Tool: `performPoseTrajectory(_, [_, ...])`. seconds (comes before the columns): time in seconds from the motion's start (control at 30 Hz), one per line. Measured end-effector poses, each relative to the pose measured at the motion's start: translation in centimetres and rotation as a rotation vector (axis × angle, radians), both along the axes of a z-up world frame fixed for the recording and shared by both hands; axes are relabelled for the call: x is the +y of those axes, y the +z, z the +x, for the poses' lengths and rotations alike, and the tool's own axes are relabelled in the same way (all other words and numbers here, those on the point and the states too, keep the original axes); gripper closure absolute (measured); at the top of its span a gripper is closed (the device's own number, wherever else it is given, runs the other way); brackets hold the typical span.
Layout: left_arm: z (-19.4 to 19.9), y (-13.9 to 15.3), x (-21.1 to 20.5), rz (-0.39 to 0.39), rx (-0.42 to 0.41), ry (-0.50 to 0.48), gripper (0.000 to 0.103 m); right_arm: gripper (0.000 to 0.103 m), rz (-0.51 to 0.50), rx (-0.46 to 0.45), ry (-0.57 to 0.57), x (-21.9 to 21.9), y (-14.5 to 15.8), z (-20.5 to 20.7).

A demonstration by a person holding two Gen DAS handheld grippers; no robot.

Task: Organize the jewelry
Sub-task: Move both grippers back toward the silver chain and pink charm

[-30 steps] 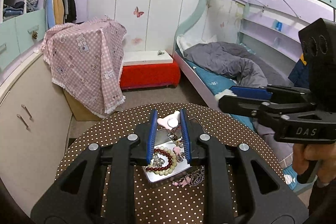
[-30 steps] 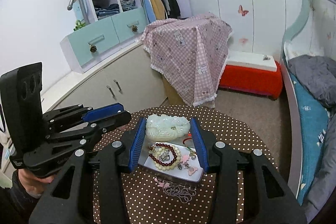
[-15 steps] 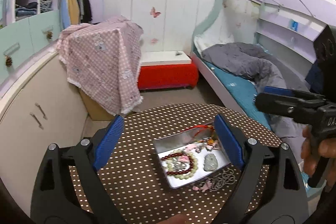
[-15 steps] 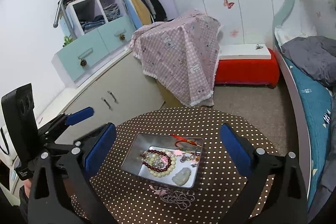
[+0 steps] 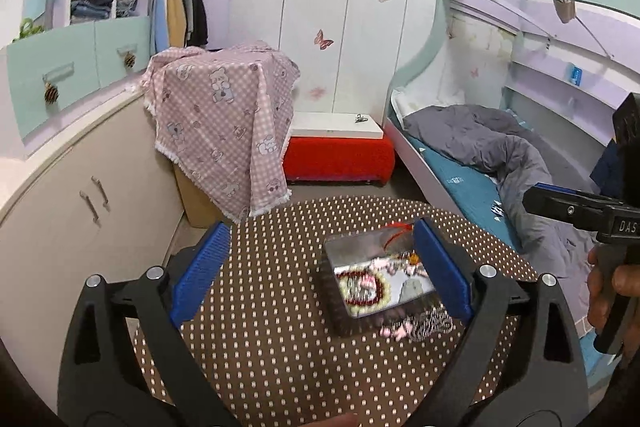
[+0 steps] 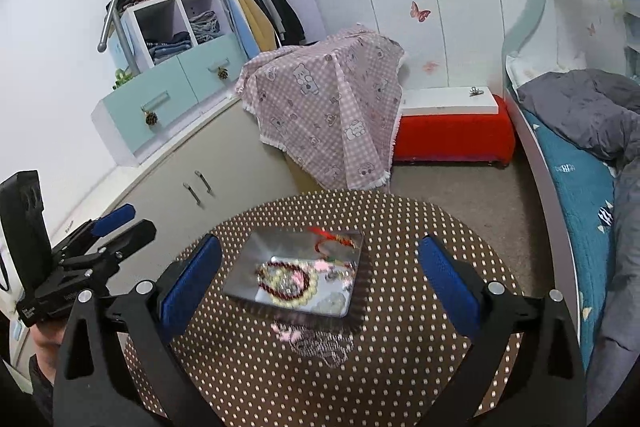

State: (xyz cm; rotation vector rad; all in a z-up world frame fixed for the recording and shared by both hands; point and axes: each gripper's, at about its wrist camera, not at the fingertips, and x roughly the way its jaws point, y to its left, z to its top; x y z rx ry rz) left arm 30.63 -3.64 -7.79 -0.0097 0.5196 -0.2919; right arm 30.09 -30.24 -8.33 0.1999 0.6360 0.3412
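**Both grippers spread wide over the jewelry tin**

My left gripper point(image 5: 320, 277) hangs above the round dotted table point(image 5: 280, 327), its blue pads point(image 5: 198, 273) far apart and pinching nothing; its jaws have just been opening. The metal tin point(image 5: 340, 291) sits on the table toward the right pad, which overlaps the tin's right edge in this view; I cannot tell whether they touch. Inside the tin lie a bead bracelet point(image 5: 362, 287) in dark red and cream, a pale pendant point(image 5: 412, 287) beside it, and a red cord point(image 5: 394, 233) at the far end. Motion blur smears the smaller pieces. A silver chain point(image 5: 430, 323) with pink charms lies on the cloth just outside the tin's near corner.

My right gripper point(image 6: 320, 279) is also spread as wide as it goes and empty. From its camera the tin point(image 6: 264, 247) rests between the pads without touching either, the bracelet point(image 6: 288, 281) and cord point(image 6: 332, 239) inside it, the chain point(image 6: 320, 341) on the table just in front. My left hand point(image 6: 44, 341) grips its tool at the lower left edge of that view; my right hand point(image 5: 612, 291) shows at the right edge of the other.

A pink checked cloth point(image 6: 332, 107) drapes a box behind the table, beside a red bench point(image 6: 452, 135).
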Motion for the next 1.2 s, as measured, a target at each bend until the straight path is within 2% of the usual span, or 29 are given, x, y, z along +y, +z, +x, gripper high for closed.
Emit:
performPoseTrajectory(0.4, [-2.7, -5.5, 1.4, -0.004, 0.120, 0.019, 0.012, 0.008, -0.064, 0.101, 0.033, 1.4, -4.9, -3.5])
performPoseTrajectory(0.67, [-3.7, -7.2, 2.0, -0.005, 0.157, 0.037, 0.012, 0.008, -0.094, 0.142, 0.038, 2.5, -7.2, -4.5])
performPoseTrajectory(0.97, [-4.0, -9.2, 0.9, 0.020, 0.207, 0.018, 0.012, 0.008, -0.153, 0.184, 0.054, 4.1, -9.8, -3.4])
performPoseTrajectory(1.03, [-3.9, -9.4, 0.8, 0.020, 0.216, 0.015, 0.012, 0.010, -0.166, 0.198, 0.065, 4.3, -10.5, -2.9])
performPoseTrajectory(1.2, [-3.8, -9.9, 0.0, 0.034, 0.236, 0.003, 0.012, 0.023, -0.207, 0.224, 0.090, 5.0, -12.0, -1.4])
